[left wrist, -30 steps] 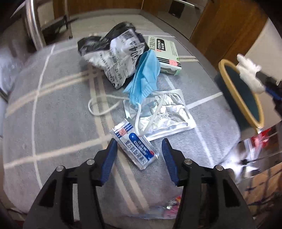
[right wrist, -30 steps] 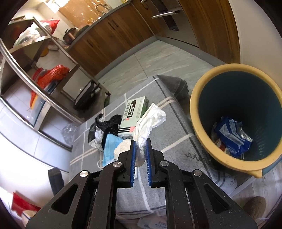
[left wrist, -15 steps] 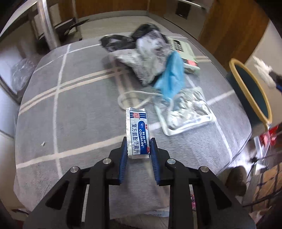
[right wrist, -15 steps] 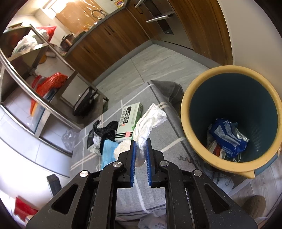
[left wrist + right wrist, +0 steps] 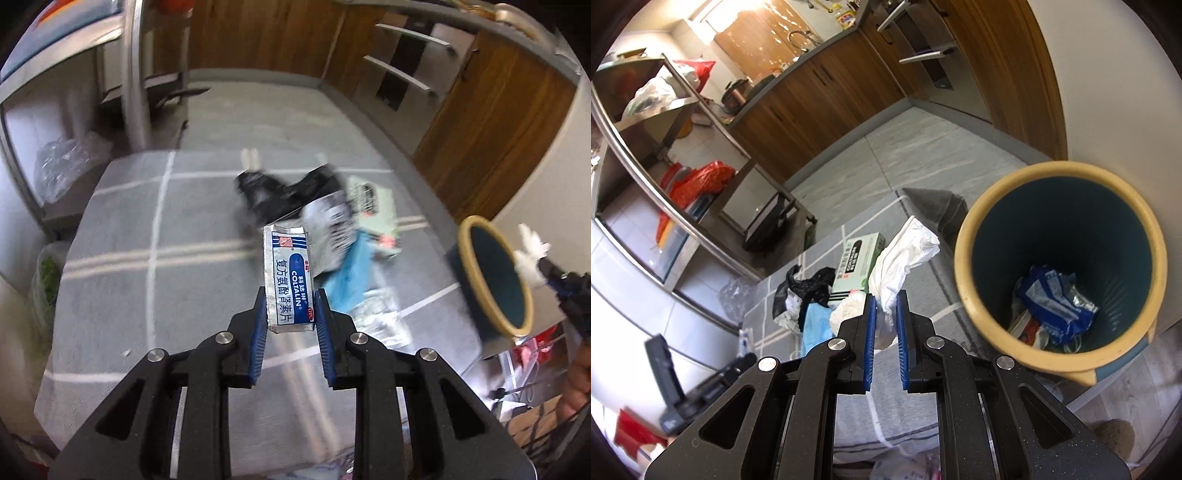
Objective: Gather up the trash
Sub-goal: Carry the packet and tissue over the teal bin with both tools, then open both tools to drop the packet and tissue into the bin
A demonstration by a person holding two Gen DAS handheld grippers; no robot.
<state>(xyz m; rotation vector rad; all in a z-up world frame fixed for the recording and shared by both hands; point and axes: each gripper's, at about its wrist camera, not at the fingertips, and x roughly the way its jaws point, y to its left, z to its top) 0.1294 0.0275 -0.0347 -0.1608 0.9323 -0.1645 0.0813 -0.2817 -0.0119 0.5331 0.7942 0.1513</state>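
Trash bin point(image 5: 491, 280) sits to the right of both grippers, off the table's right edge, rim tilted toward them.

L gripper point(image 5: 290, 314): jaws pinched on the bottom end of a Coltalin foil sachet point(image 5: 288, 277), long axis upright along the fingers, lifted clear of the grey checked tablecloth point(image 5: 155, 240); they closed on it a moment ago. Leftover litter just beyond it: black bag point(image 5: 273, 195), blue face mask point(image 5: 347, 277), green medicine box point(image 5: 373, 199). R gripper point(image 5: 884, 325): jaws nearly together on a crumpled white tissue point(image 5: 901, 258), near the bin's yellow rim, prob. the nearer hand for the next drop; blue wrapper point(image 5: 1052, 302) already inside.
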